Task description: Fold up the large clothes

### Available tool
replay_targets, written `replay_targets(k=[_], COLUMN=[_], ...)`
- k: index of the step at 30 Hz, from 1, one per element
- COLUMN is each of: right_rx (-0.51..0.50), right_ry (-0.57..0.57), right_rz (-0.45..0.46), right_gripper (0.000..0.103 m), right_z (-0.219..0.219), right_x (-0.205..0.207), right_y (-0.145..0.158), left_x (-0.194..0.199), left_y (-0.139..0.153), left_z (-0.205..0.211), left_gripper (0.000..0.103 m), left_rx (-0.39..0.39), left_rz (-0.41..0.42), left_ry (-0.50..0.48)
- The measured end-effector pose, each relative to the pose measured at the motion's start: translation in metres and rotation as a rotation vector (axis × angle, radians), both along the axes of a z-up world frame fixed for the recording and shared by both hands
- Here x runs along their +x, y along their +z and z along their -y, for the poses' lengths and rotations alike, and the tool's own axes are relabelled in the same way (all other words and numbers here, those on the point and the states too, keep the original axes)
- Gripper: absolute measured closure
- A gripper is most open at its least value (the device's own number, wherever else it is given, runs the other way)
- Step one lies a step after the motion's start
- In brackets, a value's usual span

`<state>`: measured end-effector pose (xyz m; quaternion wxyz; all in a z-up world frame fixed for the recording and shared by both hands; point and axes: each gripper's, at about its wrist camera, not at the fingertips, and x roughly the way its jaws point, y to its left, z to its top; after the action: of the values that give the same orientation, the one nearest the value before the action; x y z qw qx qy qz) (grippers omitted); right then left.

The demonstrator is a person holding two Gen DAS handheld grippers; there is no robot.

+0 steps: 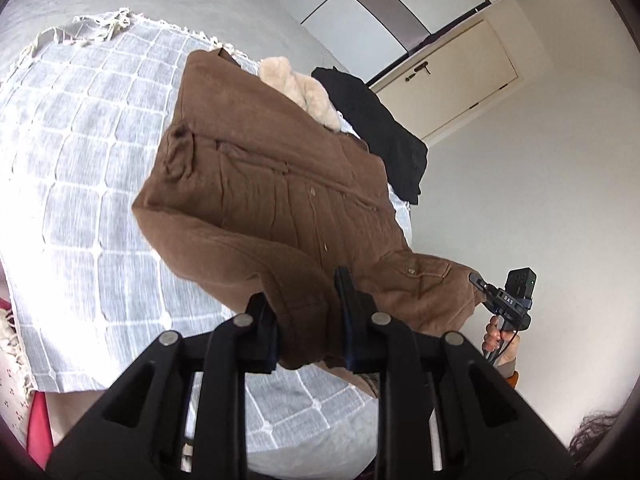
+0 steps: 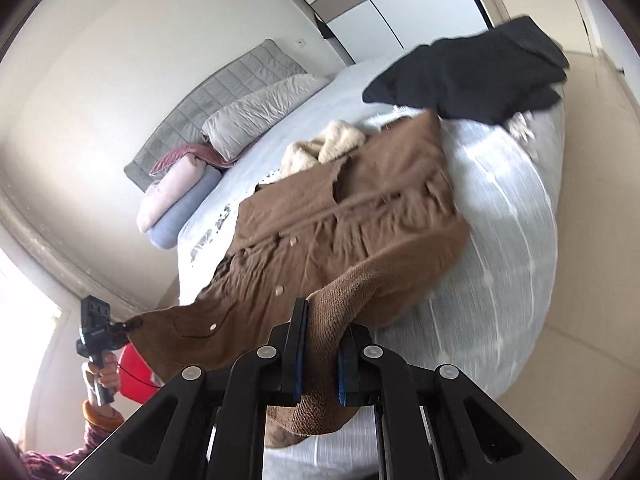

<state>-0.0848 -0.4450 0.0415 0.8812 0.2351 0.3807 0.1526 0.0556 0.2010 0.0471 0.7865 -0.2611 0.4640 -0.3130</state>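
The bed carried everything, its checked throw spread to the near edge, and the brown coat lay across the middle of it, fur collar toward the far side, beside a black garment at the bed's far corner. Biggest worry: the coat looked heavy, and with only its hem lifted off the near edge, the weight of the body still on the bed could have dragged the cloth out of one grip, dropping that corner and skewing the fold. Next risk: the throw might have ridden up with the coat and bunched. Smaller one: the collar sat loose and could have tumbled out of line once the hem came over.

The left gripper was clenched on the hem's left end, thick brown cloth bunched between its jaws. The right gripper was clamped tight on the hem's other end, a ribbed fold squeezed between its jaws and hanging below them. The hem stretched between the two, clear of the bed's near edge.
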Motion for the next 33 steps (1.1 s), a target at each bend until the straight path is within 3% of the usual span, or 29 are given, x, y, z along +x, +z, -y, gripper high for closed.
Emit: replay_targets(k=[4, 9, 18, 25, 27, 31, 33], right_rx=[-0.033, -0.032, 0.034, -0.143, -0.154, -0.165, -0.136], right_ry=[-0.032, -0.125, -0.279, -0.307, -0.315, -0.292, -0.269], right_rz=[0.015, -0.019, -0.125, -0.241, -0.251, -0.215, -0.204], right_gripper=[0.092, 0.092, 0.092, 0.091, 0.089, 0.087, 0.083], right_z=[-0.003, 0.014, 0.059, 0.048, 0.048, 0.048, 0.05], right_x=[0.046, 0.099, 0.186, 0.244, 0.249, 0.245, 0.24], right_y=[0.016, 0.014, -0.039, -0.101, -0.116, -0.115, -0.106], left_x=[0.041, 0.095, 0.183, 0.224, 0.225, 0.22, 0.217], left_y=[0.014, 0.01, -0.054, -0.117, -0.125, -0.121, -0.115], left_z=[0.003, 0.001, 0.003, 0.032, 0.032, 0.023, 0.019], left_gripper=[0.078, 0.078, 0.074, 0.072, 0.069, 0.062, 0.045], left_rx=[0.033, 0.084, 0.175, 0.311, 0.29, 0.214, 0.167], left_rz=[0.031, 0.029, -0.013, -0.084, -0.083, -0.09, -0.106], left_ry=[0.035, 0.123, 0.249, 0.247, 0.242, 0.219, 0.211])
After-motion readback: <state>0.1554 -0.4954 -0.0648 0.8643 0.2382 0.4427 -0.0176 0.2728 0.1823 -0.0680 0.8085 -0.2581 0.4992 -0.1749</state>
